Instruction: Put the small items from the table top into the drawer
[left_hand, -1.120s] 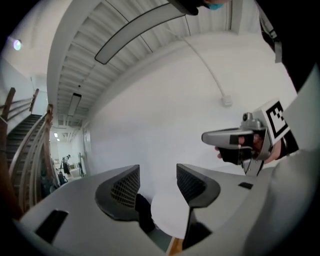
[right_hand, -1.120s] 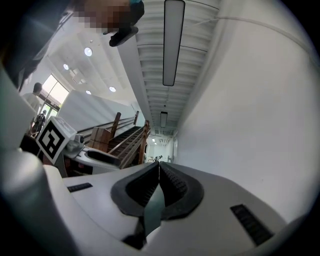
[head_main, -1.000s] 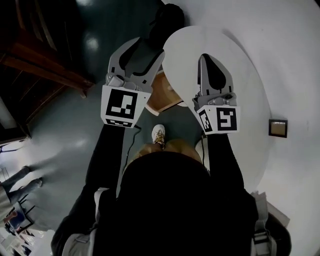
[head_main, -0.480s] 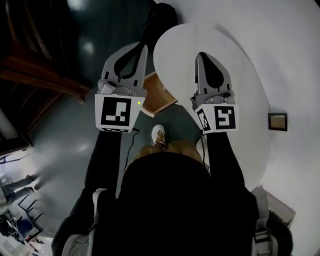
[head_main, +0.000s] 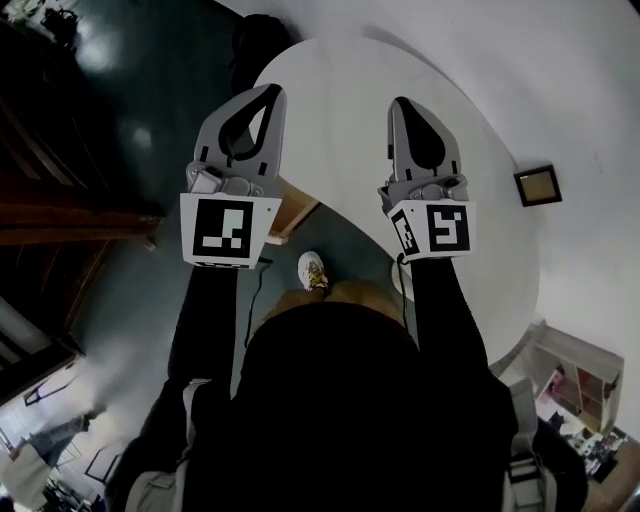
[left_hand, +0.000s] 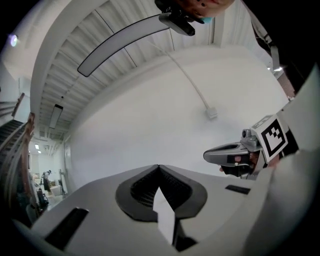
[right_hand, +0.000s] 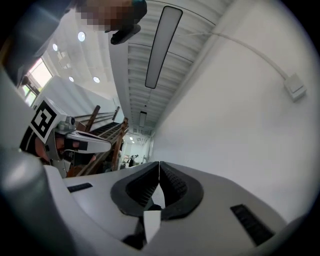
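In the head view my left gripper (head_main: 268, 92) and right gripper (head_main: 400, 104) are held side by side over a round white table (head_main: 340, 130), both shut with nothing between the jaws. No small item shows on the visible table top. A brown wooden box, perhaps the drawer (head_main: 292, 214), sticks out under the table's near edge, partly hidden by the left gripper. Both gripper views point up at a white wall and ceiling. The left gripper (left_hand: 159, 166) shows closed tips, and so does the right gripper (right_hand: 159, 163). Each gripper view also catches the other gripper from the side.
A small brown framed square (head_main: 537, 185) lies on the pale floor to the right. Dark wooden furniture (head_main: 70, 215) stands at the left over dark floor. A long ceiling lamp (right_hand: 161, 45) and a wall cable box (right_hand: 294, 86) are overhead. My shoe (head_main: 314, 270) is below the table edge.
The left gripper's jaws went from wide open to shut on nothing. The head view swung, so the table now lies under both grippers. The right gripper stayed shut.
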